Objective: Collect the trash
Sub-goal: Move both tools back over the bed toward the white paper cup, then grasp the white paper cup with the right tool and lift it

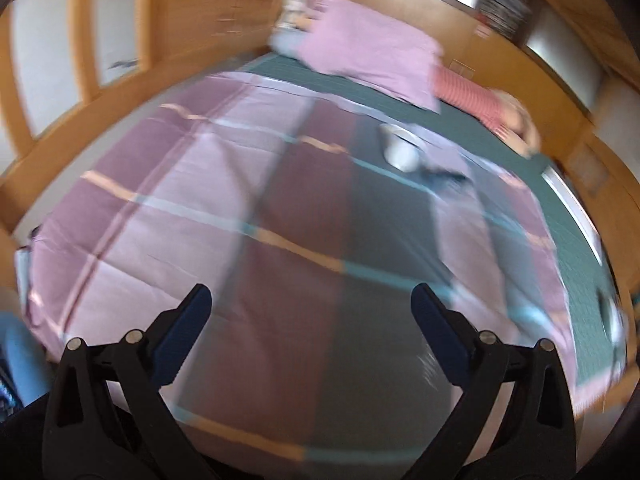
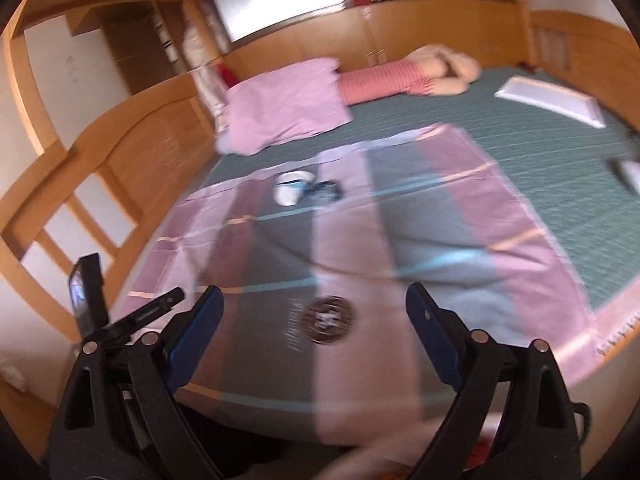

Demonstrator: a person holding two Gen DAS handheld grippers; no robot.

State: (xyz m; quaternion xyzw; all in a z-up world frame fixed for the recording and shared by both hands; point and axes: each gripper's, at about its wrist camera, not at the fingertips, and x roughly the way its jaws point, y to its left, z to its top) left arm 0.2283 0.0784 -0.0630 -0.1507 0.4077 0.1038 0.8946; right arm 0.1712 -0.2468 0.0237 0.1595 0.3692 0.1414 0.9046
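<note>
Pink and grey squares cover the blanket (image 2: 400, 216) spread on the green bed (image 2: 540, 148). On your left side, your left gripper (image 1: 311, 304) has its fingers wide apart with nothing between them. Past it, far up the blanket, lies a white cup (image 1: 400, 148) on its side, touching something small and dark (image 1: 442, 176). That looks like the trash you need.

Your right gripper (image 2: 313, 308) is also wide apart and holds nothing. Just ahead of it, a round dark disc (image 2: 327, 319) lies flat on the blanket. It may be trash too. A pink pillow (image 2: 288, 108) and a doll in a striped top (image 2: 384, 80) rest by the headboard, well apart from the cup.

Both pictures are blurry, so you might miss the cup or knock it and make it roll. You could also pinch the soft blanket along with the flat disc.

Some marks show beside the disc, but they are too blurry to read.
</note>
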